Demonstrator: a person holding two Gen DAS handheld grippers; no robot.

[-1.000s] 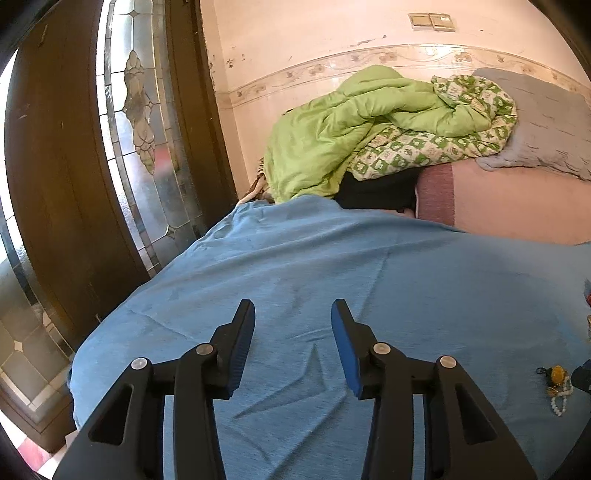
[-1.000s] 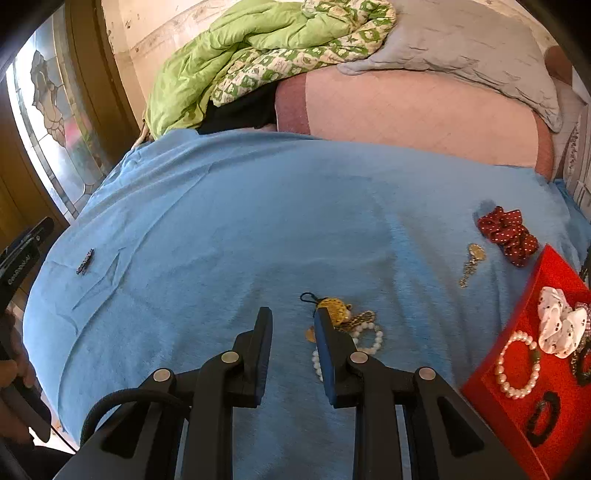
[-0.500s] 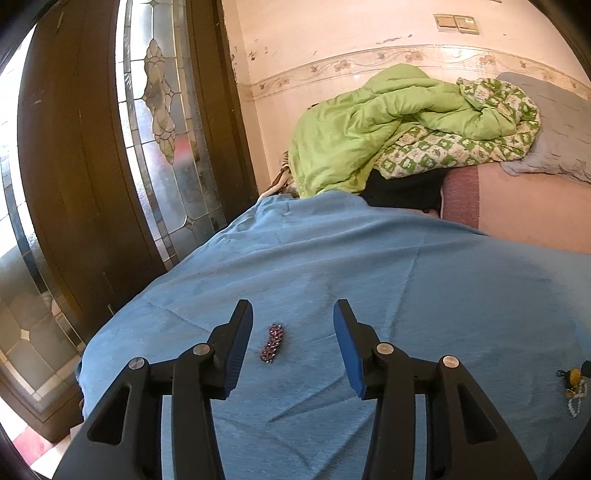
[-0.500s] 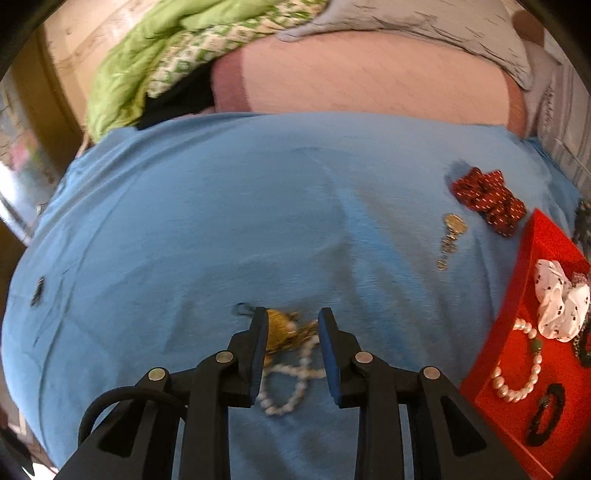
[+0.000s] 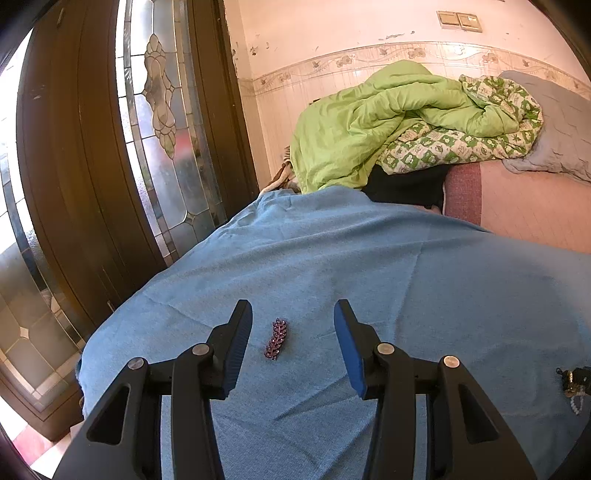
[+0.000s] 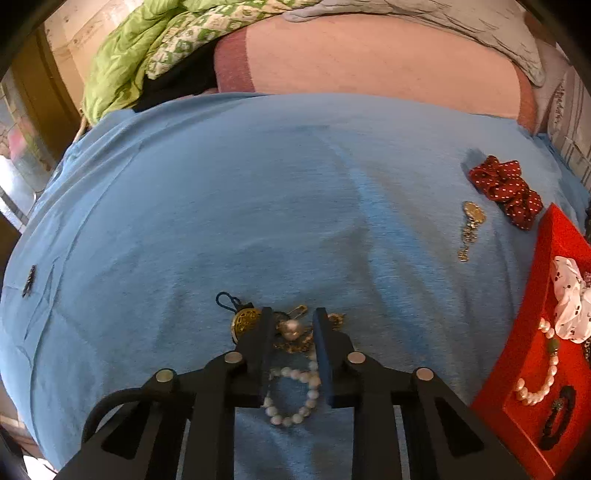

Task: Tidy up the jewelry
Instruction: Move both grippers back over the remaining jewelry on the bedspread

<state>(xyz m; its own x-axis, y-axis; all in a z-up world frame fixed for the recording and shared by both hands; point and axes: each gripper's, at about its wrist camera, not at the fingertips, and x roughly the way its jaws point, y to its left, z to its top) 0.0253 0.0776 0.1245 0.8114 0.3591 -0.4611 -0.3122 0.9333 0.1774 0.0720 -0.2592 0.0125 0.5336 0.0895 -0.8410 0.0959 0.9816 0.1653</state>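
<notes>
My left gripper (image 5: 291,314) is open over the blue cloth (image 5: 406,266), with a small purple leaf-shaped brooch (image 5: 276,339) lying between its fingers. My right gripper (image 6: 293,315) is open a little and straddles a tangle of jewelry: a white pearl bracelet (image 6: 295,391), a large pearl (image 6: 291,328) and a gold round pendant (image 6: 243,320) on a dark cord. The jaws do not grip anything. A red tray (image 6: 517,373) at the right holds a pearl bracelet (image 6: 539,373), a white scrunchie (image 6: 570,302) and a dark hair clip (image 6: 557,417).
A red polka-dot scrunchie (image 6: 506,188) and a gold pendant chain (image 6: 471,229) lie on the cloth near the tray. The brooch shows far left in the right wrist view (image 6: 29,280). A green quilt (image 5: 388,122) and grey pillow (image 6: 443,18) lie behind. A glass door (image 5: 159,110) stands at left.
My left gripper has drawn back and turned left, bringing the purple brooch into view between its fingers. My right gripper has moved forward and down over the pearl bracelet tangle, which now sits between its fingers.
</notes>
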